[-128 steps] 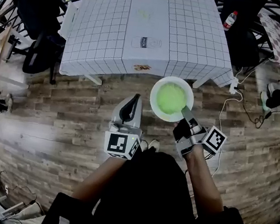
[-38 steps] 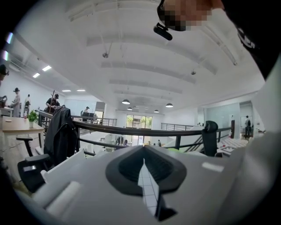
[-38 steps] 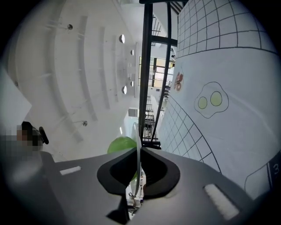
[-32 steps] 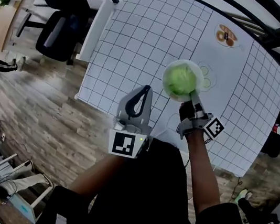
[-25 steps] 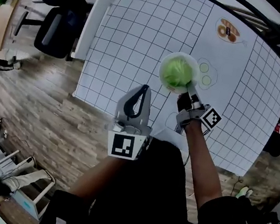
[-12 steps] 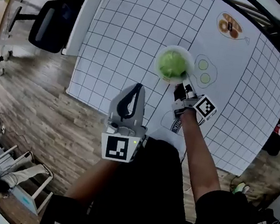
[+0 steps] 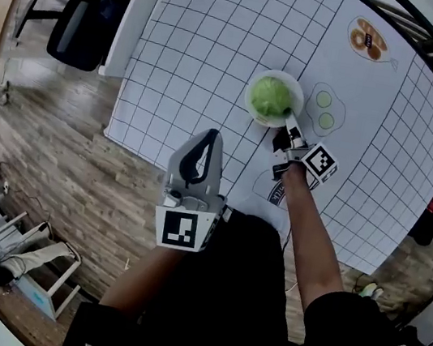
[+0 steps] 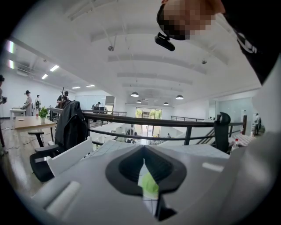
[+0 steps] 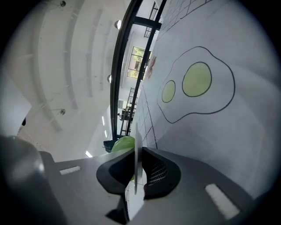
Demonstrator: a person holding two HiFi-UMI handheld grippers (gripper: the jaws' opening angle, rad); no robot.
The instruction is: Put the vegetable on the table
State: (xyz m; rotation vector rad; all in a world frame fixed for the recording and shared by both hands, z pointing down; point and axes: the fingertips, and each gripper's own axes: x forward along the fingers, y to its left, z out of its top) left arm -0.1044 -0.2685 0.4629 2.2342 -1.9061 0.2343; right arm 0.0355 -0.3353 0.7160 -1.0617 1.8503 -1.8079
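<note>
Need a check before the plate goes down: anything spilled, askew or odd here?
Nothing stands out. The right gripper pinches the white plate by its rim over the table, the green vegetable centred on it; nothing spilled.

The person is wearing a black short-sleeved top (image 7: pixel 214 307), its sleeves ending above the elbows. The left gripper (image 7: pixel 210 137) is showing a pale grey, teardrop-shaped shell with black lining inside its jaws, and is carrying a cube (image 7: pixel 183 230) with black-and-white square markers. The right gripper (image 7: pixel 289 121) is showing the same grey and a matching marker cube (image 7: pixel 318 162).
</note>
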